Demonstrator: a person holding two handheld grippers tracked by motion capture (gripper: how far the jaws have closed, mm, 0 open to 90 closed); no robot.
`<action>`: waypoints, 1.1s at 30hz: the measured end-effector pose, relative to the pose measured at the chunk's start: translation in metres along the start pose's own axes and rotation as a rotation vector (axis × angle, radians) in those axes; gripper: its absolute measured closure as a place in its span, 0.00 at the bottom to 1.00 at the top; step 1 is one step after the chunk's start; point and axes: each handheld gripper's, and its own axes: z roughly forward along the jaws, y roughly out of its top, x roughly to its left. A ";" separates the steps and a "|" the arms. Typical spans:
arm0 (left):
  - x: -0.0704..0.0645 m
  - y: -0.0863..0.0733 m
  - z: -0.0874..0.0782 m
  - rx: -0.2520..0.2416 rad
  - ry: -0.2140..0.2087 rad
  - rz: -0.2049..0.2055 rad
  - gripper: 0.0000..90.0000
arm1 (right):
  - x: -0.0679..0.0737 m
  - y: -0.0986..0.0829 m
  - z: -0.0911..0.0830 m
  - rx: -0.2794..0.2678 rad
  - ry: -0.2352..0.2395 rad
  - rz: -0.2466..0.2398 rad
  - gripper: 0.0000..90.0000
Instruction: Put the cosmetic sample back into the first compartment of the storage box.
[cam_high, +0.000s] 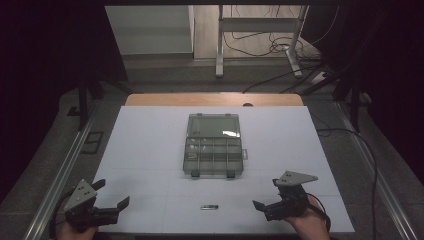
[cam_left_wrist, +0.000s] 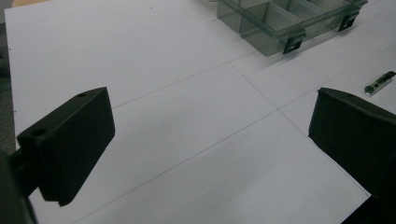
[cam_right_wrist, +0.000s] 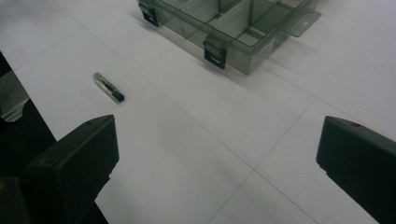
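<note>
White bench | my left gripper (cam_high: 111, 194) sits at the near left corner, jaws spread wide, holding nothing | my right gripper (cam_high: 268, 194) sits at the near right corner, jaws spread wide too | small bit (cam_high: 209, 207) lies by the near edge, between both grippers | clear box (cam_high: 213, 145) rests open in the middle

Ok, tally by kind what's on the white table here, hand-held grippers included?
Clear plastic compartment box, lid open: 1
Small metal part with a dark end, lying in front of the box: 1
Hand-held grippers, both open and holding nothing: 2, left and right
Total: 4
</note>
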 end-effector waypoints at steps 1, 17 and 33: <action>0.000 0.000 0.000 0.000 -0.001 0.000 0.01 | 0.001 0.002 0.002 -0.004 0.015 0.000 0.00; -0.001 0.001 0.002 0.011 -0.001 0.012 0.01 | 0.012 0.015 0.016 -0.011 0.068 -0.019 0.00; -0.002 0.001 0.003 0.018 0.001 0.019 0.01 | 0.023 0.029 0.037 0.060 0.110 -0.046 0.00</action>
